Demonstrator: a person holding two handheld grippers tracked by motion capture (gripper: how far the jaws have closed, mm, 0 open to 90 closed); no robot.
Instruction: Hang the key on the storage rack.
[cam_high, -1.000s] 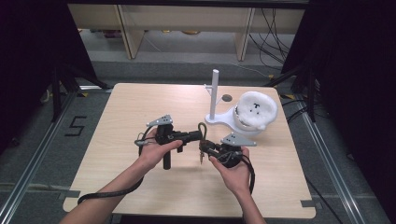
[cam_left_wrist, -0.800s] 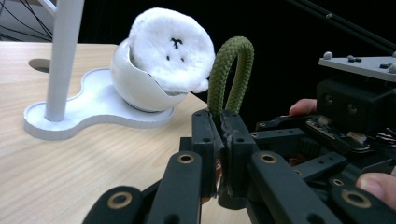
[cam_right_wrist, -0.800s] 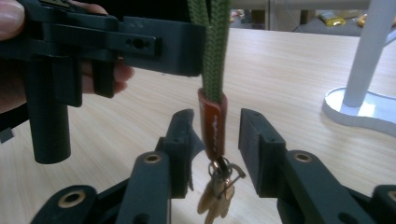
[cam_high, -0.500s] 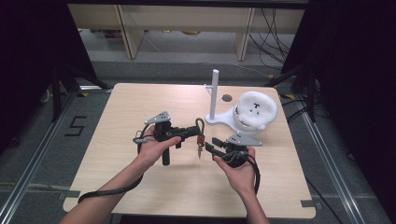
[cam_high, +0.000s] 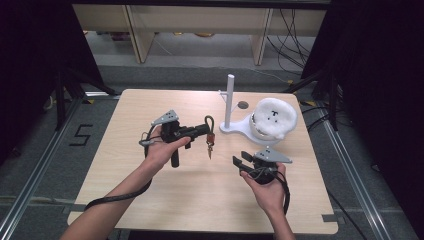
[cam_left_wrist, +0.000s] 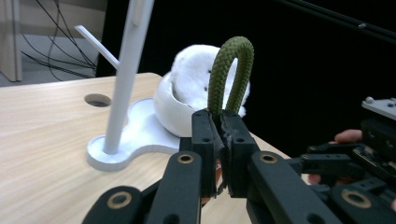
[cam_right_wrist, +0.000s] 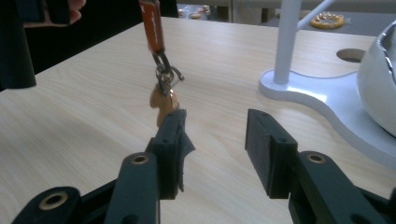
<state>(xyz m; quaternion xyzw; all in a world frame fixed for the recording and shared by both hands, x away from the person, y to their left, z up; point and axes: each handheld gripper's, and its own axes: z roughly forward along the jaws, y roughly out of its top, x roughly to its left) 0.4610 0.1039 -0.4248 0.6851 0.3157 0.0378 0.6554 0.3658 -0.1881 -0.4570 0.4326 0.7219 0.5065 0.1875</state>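
Observation:
My left gripper (cam_high: 205, 131) is shut on a keychain just below its green rope loop (cam_left_wrist: 229, 74). The loop stands up above the jaws. An orange strap (cam_right_wrist: 152, 23), a metal clasp and a wooden charm (cam_high: 210, 148) dangle under them, clear of the table. My right gripper (cam_high: 242, 161) sits to the right of the charm and apart from it. Its jaws have just been opening and stand open with nothing between them (cam_right_wrist: 215, 135). In the right gripper view the charm (cam_right_wrist: 163, 102) hangs just past the left jaw.
A white stand with an upright post (cam_high: 230, 100) and a side peg rises from a flat base (cam_high: 235, 127) at the back right. A white bowl (cam_left_wrist: 170, 105) on that base holds a white plush (cam_high: 274, 117). A round hole (cam_high: 243, 105) pierces the tabletop behind the stand.
The right gripper's jaws have opened and it has drawn back to the right, away from the hanging charm. The left gripper has shifted slightly with the keychain.

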